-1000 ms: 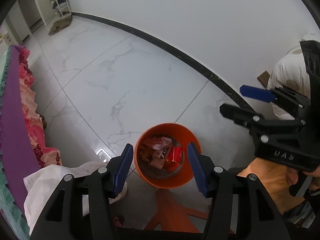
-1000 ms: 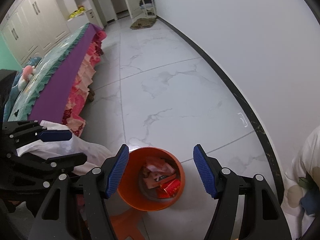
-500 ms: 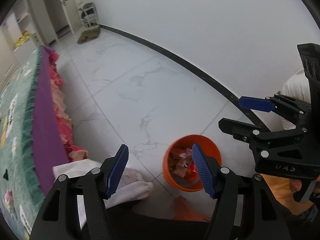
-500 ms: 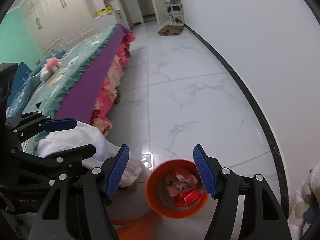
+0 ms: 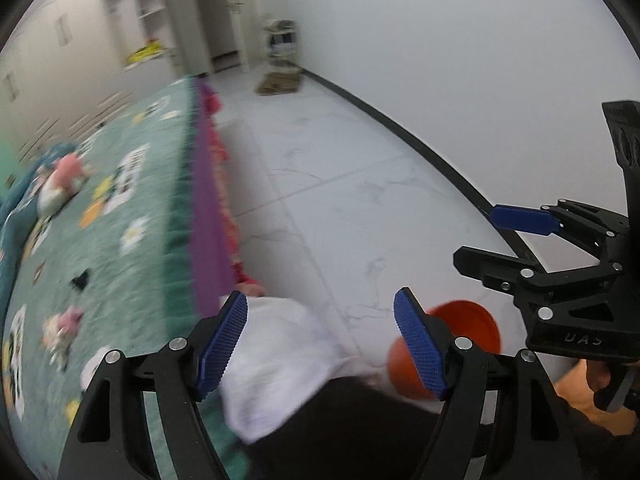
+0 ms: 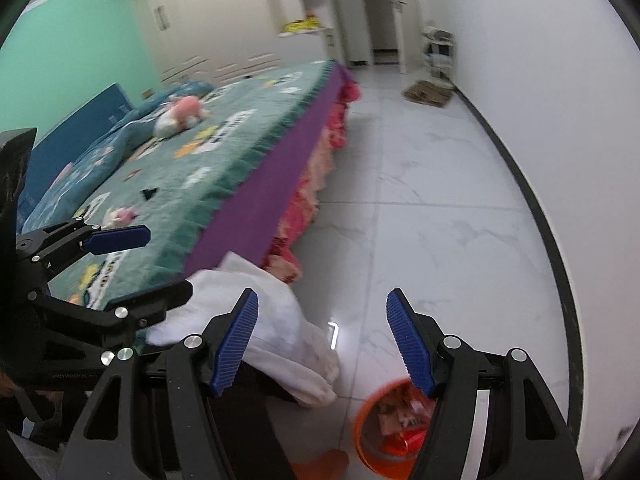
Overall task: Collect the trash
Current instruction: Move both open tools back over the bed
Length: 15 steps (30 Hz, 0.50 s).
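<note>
Orange plastic bin at 5 o'clock—light wrappers inside; grip its stiff rim. Your left gripper and right gripper gape wide, empty.

Your left gripper is a matte black plastic frame with two angled arms, each tipped by a blue pad with a fine cross-hatched grid. Round silver screws sit at the joints, and triangular cut-outs lighten the arms. Your right gripper is the same build, though its blue pads carry straight ribs. Seen from the left camera, its black body bears raised lettering, reversed, beside more silver screws. Your right hand shows bare skin around the black handle, with a dark sleeve below.
</note>
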Motion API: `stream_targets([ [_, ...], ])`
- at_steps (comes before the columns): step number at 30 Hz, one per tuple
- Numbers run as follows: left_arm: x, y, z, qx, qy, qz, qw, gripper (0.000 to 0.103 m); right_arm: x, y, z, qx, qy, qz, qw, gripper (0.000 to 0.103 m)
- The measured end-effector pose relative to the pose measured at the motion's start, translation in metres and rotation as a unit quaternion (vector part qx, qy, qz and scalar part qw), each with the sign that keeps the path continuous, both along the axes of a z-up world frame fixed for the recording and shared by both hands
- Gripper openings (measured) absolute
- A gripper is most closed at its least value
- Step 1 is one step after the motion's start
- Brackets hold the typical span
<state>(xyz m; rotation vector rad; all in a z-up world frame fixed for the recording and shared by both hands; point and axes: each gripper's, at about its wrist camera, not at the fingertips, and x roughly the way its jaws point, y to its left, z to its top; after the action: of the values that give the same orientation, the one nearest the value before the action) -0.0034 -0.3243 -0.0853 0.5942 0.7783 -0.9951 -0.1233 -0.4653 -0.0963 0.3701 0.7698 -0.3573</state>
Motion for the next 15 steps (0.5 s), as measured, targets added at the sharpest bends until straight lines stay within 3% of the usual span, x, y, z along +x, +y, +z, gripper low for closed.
stream_targets([
  [6, 0.039, 0.050, 0.011, -0.012, -0.009, 0.081, 0.9966, 0.080, 0.061, 0.044, 0.018, -0.009, -0.013, 0.075, 0.997, 0.067],
  [15, 0.093, 0.128, 0.022, -0.019, -0.011, 0.194, 0.9809, 0.080, 0.149, 0.115, 0.028, -0.016, -0.017, 0.173, 0.985, 0.067],
])
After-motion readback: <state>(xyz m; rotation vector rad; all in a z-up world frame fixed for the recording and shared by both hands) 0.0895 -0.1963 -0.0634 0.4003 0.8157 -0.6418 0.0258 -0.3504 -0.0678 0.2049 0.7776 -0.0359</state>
